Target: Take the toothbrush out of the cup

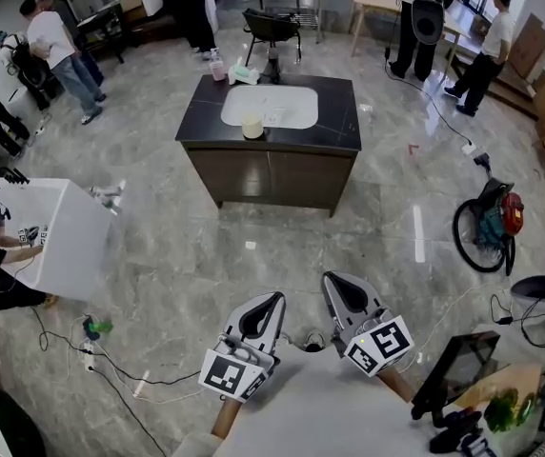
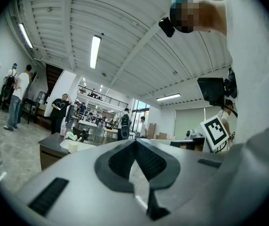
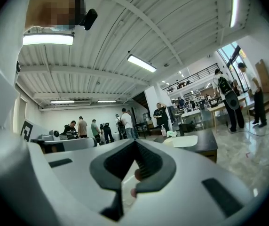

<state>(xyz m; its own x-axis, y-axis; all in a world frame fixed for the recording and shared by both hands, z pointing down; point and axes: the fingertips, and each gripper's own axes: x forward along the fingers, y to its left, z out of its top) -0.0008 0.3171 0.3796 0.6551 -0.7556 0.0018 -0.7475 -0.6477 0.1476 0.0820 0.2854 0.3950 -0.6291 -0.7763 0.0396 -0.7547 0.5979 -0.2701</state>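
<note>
Open hall, grey marbled floor; a dark counter (image 1: 339, 127) with a pale basin (image 1: 277, 103) stands well ahead.

The cup (image 1: 252, 126) sits upright at the basin's near edge; the toothbrush is too small to make out. The left gripper (image 1: 272, 300) and right gripper (image 1: 335, 282) are both clenched on nothing, side by side and aimed at the counter. The cup lies far ahead, slightly toward the left gripper's side, so the left is probably nearer.
</note>
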